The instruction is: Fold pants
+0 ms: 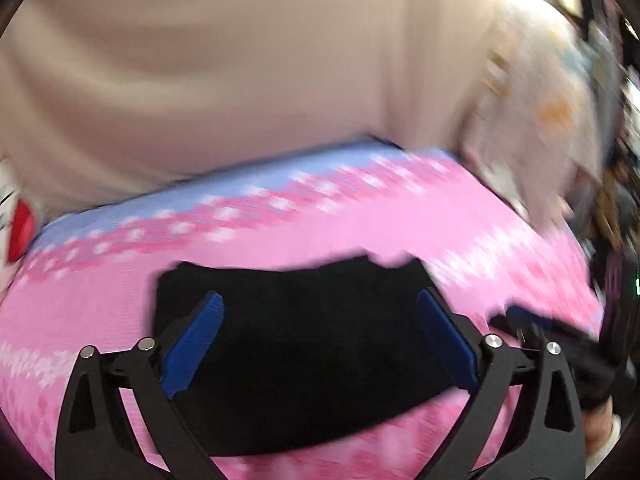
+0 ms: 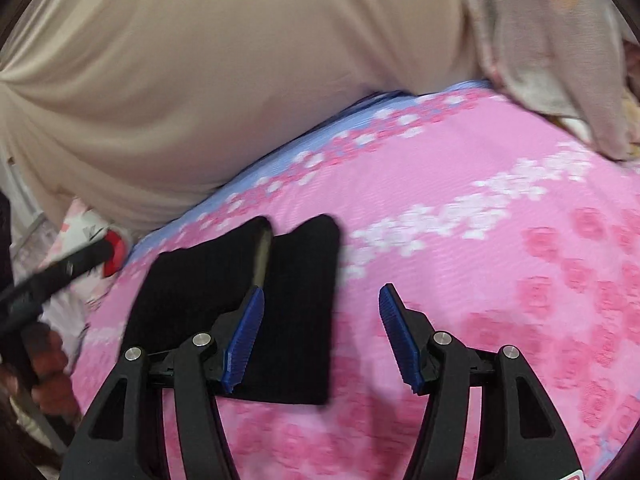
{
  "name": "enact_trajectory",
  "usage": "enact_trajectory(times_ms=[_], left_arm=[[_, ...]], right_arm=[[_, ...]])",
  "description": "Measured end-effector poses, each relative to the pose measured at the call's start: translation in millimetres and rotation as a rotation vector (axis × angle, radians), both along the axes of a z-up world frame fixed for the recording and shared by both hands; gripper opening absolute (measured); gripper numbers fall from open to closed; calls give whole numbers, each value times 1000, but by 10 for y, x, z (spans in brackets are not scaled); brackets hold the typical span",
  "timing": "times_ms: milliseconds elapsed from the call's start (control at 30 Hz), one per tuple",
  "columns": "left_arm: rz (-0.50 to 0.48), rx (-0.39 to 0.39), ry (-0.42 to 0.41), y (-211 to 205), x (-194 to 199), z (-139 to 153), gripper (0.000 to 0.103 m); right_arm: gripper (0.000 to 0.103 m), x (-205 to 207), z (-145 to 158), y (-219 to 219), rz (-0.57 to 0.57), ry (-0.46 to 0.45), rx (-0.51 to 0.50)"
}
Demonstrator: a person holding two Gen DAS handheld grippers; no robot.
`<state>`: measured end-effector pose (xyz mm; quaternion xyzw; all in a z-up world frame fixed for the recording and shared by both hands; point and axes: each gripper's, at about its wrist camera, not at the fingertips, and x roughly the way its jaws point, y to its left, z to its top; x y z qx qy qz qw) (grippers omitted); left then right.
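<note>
The black pants (image 1: pixel 304 344) lie folded into a small rectangle on the pink flowered bedsheet (image 1: pixel 360 224). My left gripper (image 1: pixel 320 308) is open just above them, its blue pads (image 1: pixel 192 344) spread over the folded cloth, holding nothing. In the right wrist view the pants (image 2: pixel 288 300) lie at lower left, with the two leg ends side by side at the far end. My right gripper (image 2: pixel 322 300) is open and empty above the pants' right edge and the sheet (image 2: pixel 480 240). The other gripper (image 2: pixel 48 276) shows at the left edge.
A large beige cushion or duvet (image 1: pixel 240 60) rises behind the sheet. A pale patterned cloth (image 2: pixel 552 40) lies at the far right. A white and red patterned item (image 2: pixel 96 236) sits at the bed's left edge. The left wrist view is motion-blurred.
</note>
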<state>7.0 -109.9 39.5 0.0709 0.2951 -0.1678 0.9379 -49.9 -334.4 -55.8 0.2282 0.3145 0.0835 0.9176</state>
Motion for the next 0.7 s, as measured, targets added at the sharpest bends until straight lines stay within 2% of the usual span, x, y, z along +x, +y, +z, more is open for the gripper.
enact_trajectory(times_ms=[100,167,200,267,333,367,400,433,467,600,667,700], left_arm=[[196,30,-24,469,178,44,97],[309,50,-1,792,287,-9,97],[353,47,16,966,322,-41,97],[419,48,33,1215,346,-95,97],[477,56,43,1450,351,-150,97],[491,57,50,1519,363,-179,97],[507,57,60,1590,383,-209,97],[516,56,67,1627,381,-233,97],[516,53,70,1646,375,-241,97],[467,37,62,1591,350,-221,97],[434,36,63,1489,356,-238,97],[410,31,72,1439,358,-267,97]], right_arm=[[71,261,4,351,126,14,-24],[71,440,-50,542,138,53,-81],[72,516,-94,590,136,81,-78],[72,658,-239,659,183,125,26],[72,708,-303,759,172,129,1],[51,723,-309,810,161,127,-33],[26,743,-303,844,169,130,-13],[18,733,-261,838,177,117,14],[14,704,-181,814,195,90,40],[13,387,384,623,134,-50,-18],[13,261,430,488,79,-47,-82],[15,288,331,437,79,1,-114]])
